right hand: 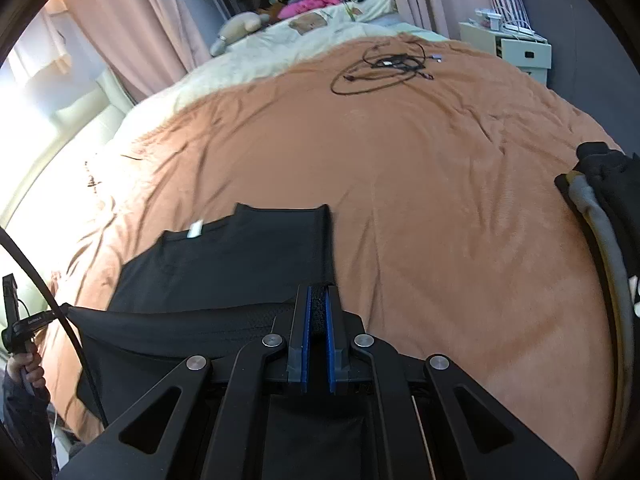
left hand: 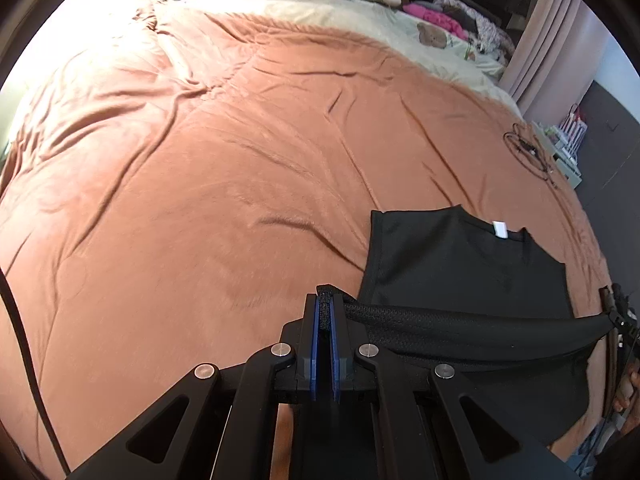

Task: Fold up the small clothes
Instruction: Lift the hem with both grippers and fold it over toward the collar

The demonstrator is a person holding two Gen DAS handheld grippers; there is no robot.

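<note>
A small black shirt (left hand: 464, 264) with a white neck label lies on the orange-brown blanket (left hand: 224, 168), its upper half flat. My left gripper (left hand: 325, 308) is shut on the left corner of its bottom hem, lifted off the bed. My right gripper (right hand: 319, 304) is shut on the other hem corner of the same shirt (right hand: 224, 252). The hem stretches taut between the two grippers, raised above the flat part. The right gripper shows at the right edge of the left wrist view (left hand: 618, 312); the left gripper shows at the left edge of the right wrist view (right hand: 20, 320).
A tangle of black cables (right hand: 384, 66) lies on the far part of the blanket (right hand: 440, 184). A pile of dark and grey clothes (right hand: 604, 208) sits at the bed's right edge. Plush toys and pink clothes (left hand: 436, 18) lie beyond on cream bedding. A white nightstand (right hand: 516, 50) stands far right.
</note>
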